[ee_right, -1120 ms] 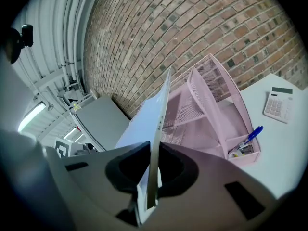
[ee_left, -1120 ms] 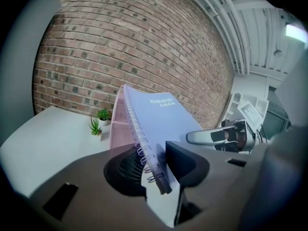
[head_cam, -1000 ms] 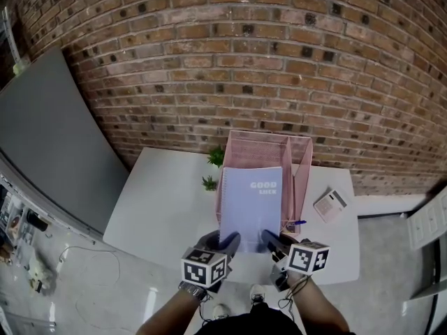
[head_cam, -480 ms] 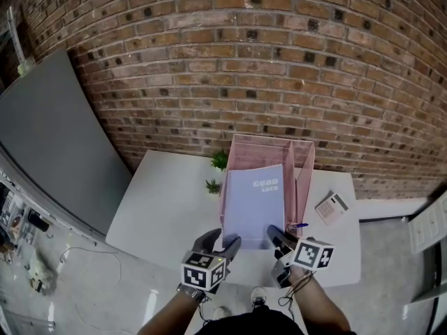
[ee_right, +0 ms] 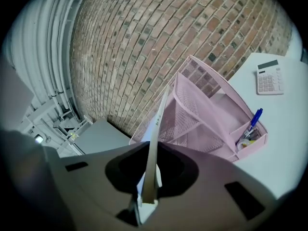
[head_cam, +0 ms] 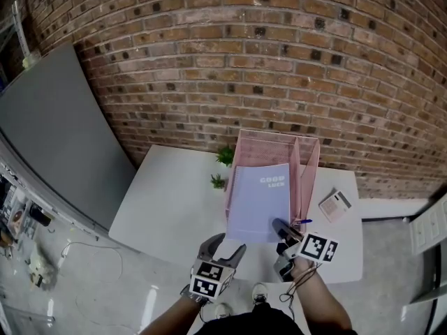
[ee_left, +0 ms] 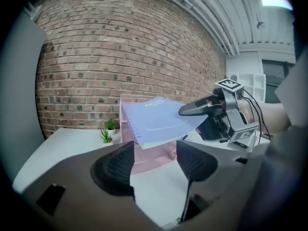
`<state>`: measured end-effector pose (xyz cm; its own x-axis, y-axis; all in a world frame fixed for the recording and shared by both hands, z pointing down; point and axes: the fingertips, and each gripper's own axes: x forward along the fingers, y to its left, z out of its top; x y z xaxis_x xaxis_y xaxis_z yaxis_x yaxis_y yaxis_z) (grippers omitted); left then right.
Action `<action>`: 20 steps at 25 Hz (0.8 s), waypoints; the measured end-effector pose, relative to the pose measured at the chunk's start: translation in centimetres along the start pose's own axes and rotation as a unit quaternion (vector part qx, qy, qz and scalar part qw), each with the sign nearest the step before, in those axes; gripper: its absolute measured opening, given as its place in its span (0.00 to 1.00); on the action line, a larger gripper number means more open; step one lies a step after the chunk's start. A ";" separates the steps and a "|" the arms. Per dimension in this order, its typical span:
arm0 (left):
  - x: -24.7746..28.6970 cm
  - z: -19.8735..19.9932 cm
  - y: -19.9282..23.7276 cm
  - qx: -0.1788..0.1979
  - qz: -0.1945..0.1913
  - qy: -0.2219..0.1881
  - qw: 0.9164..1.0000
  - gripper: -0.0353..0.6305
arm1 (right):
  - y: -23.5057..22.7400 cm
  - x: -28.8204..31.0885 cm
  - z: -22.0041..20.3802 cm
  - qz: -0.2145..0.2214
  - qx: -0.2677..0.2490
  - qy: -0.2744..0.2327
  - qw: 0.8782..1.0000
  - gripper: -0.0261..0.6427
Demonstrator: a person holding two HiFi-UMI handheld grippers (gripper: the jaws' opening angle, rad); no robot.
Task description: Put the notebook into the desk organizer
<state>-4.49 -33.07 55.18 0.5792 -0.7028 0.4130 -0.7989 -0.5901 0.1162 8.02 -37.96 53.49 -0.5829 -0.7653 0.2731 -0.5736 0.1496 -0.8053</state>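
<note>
One notebook (head_cam: 260, 201), pale lilac, spiral-bound, is held tilted over one pink mesh organizer (head_cam: 307, 162), clamped by the right gripper (head_cam: 281, 227). The left gripper (head_cam: 227, 246) is being opened, empty. Two plants (head_cam: 225, 155), one calculator (head_cam: 334, 204) and one pen (head_cam: 302, 222) are counted.

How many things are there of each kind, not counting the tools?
Notebook: 1
Pink organizer: 1
Little plants: 2
Calculator: 1
Blue pen: 1
Total: 6, leaving out a small unclear item beside the pen.
</note>
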 end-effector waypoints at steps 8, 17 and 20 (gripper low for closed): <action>1.2 -0.2 0.7 -0.005 0.018 -0.003 1.000 0.44 | -0.2 0.4 -0.1 -0.004 0.000 0.000 1.000 0.12; 1.6 0.8 1.7 -0.035 0.040 -0.014 0.998 0.44 | 0.6 0.9 -1.4 0.006 -0.159 0.061 0.985 0.44; 2.1 0.9 2.1 -0.047 0.043 -0.014 0.998 0.44 | 0.6 0.4 -2.0 0.005 -0.209 0.067 0.976 0.48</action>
<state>-4.83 -36.08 55.50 0.5105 -0.7616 0.3992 -0.8572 -0.4873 0.1664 6.30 -36.94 54.20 -0.6437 -0.6778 0.3553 -0.7355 0.4197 -0.5318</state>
